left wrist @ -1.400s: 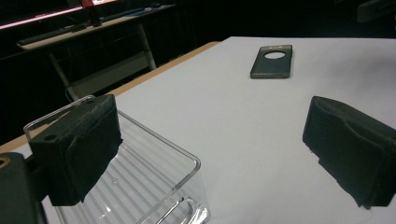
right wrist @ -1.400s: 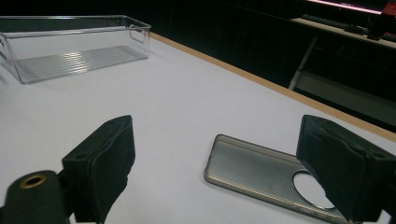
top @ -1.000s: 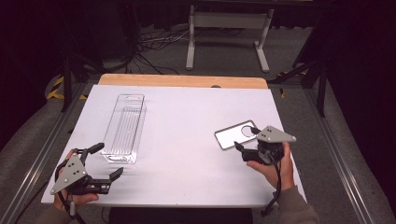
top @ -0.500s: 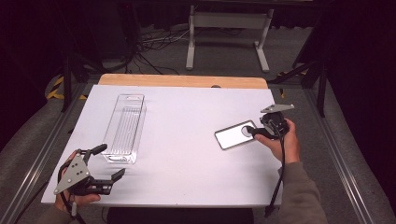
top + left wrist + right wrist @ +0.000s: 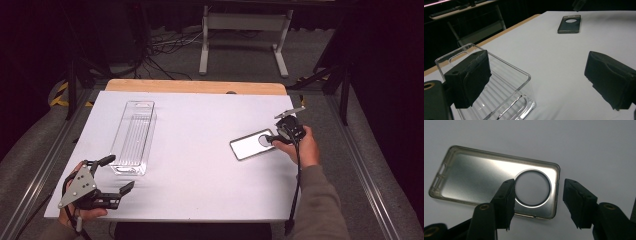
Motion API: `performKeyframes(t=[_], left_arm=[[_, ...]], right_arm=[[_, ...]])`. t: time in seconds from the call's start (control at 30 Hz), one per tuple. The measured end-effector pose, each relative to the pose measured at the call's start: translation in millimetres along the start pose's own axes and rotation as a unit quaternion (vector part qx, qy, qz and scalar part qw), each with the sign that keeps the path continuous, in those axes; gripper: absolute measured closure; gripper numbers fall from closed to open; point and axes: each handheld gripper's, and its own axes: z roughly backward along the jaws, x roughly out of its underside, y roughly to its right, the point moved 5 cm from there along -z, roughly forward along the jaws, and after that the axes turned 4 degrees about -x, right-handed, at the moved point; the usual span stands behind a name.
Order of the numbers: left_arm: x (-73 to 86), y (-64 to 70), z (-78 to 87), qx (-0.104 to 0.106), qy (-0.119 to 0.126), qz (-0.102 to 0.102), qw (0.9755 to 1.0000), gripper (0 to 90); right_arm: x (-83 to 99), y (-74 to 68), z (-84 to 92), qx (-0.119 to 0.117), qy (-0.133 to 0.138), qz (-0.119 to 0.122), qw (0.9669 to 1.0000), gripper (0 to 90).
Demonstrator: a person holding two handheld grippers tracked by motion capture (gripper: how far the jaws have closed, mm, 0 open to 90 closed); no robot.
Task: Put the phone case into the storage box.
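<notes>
I am at the grasp step: my right claw (image 5: 537, 202), jaws just closing but not yet gripping, straddles the round-holed end of the phone case (image 5: 486, 177) lying flat on the desk (image 5: 200, 125). Next: pinch that end squarely. My left claw (image 5: 111, 175) waits open beside the clear tray (image 5: 134, 135).

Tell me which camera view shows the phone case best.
The right gripper view: the phone case lies close up, its round cutout and rim sharp, with the right gripper astride its cutout end, jaws just closing, not yet pressing. The high view shows it small; the left gripper view shows it far off.
</notes>
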Motion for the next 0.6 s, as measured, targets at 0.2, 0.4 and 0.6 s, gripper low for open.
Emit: performKeyframes(t=[0.2, 0.4, 0.6], left_arm=[[0.6, -0.4, -0.9, 0.002, -0.001, -0.001, 1.0000, 7.3], [2.2, -0.2, -1.4, 0.009, -0.005, 0.006, 0.9999, 8.2], [2.7, 1.3, -1.1, 0.017, -0.008, 0.009, 0.9998, 8.3]], right_arm=[[2.0, 16.0, -9.8, 0.014, -0.052, -0.023, 0.9983, 50.2], [0.4, 21.0, -14.5, 0.018, -0.081, -0.026, 0.9962, 59.7], [4.8, 25.5, -23.3, 0.013, -0.104, -0.030, 0.9941, 66.8]])
